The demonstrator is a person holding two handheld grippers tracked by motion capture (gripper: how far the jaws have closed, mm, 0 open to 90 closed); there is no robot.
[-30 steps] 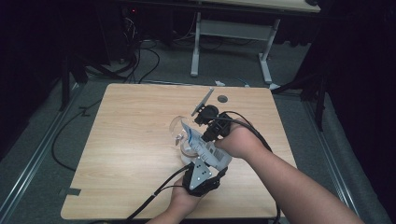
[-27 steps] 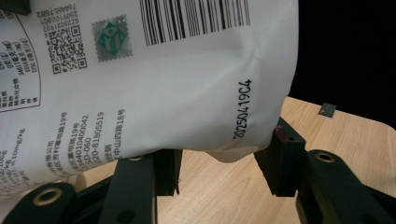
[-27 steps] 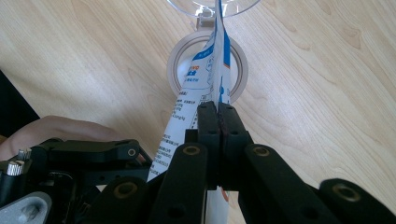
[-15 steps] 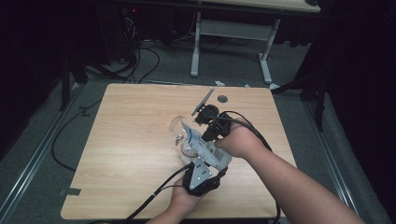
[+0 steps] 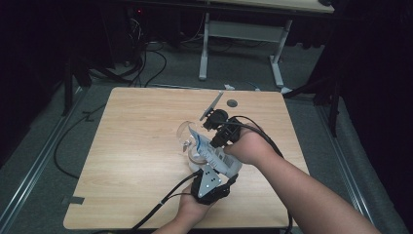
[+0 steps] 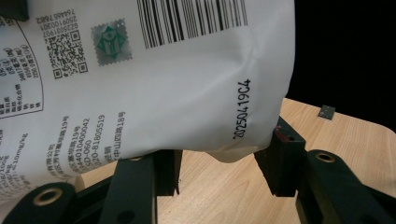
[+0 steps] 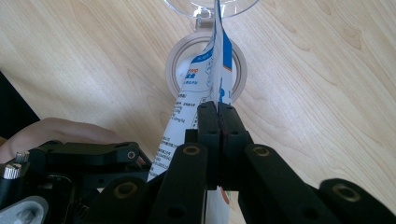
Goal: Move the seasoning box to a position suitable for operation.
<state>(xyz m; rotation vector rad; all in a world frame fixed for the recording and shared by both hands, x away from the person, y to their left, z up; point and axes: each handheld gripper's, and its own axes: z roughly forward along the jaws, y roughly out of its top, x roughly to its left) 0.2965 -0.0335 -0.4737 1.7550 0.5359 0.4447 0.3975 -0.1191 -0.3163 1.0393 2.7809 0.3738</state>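
Over the wooden bench [image 5: 136,161], both tongs meet at one thing: a white printed pouch [image 5: 212,155] with blue on its front, held tilted above the middle of the bench top.

The right tongs [image 7: 218,112] are pressed together on the pouch's thin edge, jaws flat against each other with the film pinched between them. From the right gripper view, the pouch [image 7: 208,88] runs edge-on away from the jaws, its far end reaching over a clear glass jar [image 7: 204,70] standing on the wood. The jar's round mouth sits directly under the pouch's tip. A clear curved lid or dome [image 7: 210,7] lies at the top edge, just beyond the jar.

The left tongs [image 6: 219,163] stand apart, one jaw on each side of the pouch's lower corner. The right-hand jaw touches the white film; whether the other jaw touches it I cannot tell. The pouch [image 6: 154,79] shows a barcode, a QR code, a green stamp mark and a printed date code running up its side.

From the high view, the left tongs [image 5: 210,181] come in from the near edge below the pouch, the right tongs [image 5: 219,134] from the right, hand [image 5: 251,146] behind them. A small dark disc [image 5: 232,103] lies near the far edge of the bench.
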